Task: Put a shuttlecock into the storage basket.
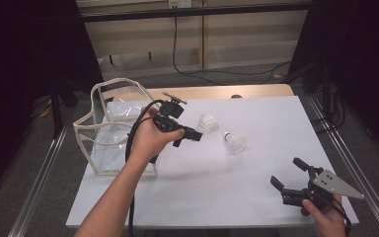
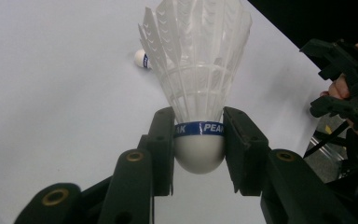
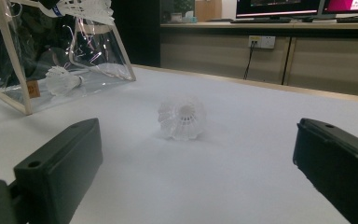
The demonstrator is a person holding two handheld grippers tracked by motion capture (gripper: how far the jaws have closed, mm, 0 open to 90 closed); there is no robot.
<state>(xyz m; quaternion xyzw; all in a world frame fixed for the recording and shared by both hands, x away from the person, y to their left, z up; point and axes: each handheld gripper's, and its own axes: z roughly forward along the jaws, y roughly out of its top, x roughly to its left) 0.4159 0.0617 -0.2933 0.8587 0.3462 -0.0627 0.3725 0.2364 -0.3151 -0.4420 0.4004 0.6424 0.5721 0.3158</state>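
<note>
- White table (image 1: 256, 197) is seen carrying everything;
- Clear plastic bag (image 1: 109, 129) is stood at its left, a shuttlecock (image 3: 61, 80) lying inside;
- Right hand-held gripper (image 1: 291, 177) is held low near the table's front edge, jaws apart and empty;
- Left hand-held gripper (image 2: 199, 140) is clamped on a feathered shuttlecock (image 2: 196, 74) by its cork, beside the bag;
- Another shuttlecock (image 1: 234, 141) is left lying mid-table.

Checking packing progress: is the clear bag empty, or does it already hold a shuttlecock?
Not empty. In the right gripper view one shuttlecock lies inside the clear bag, seen through its wall; whether more are inside cannot be told.
</note>
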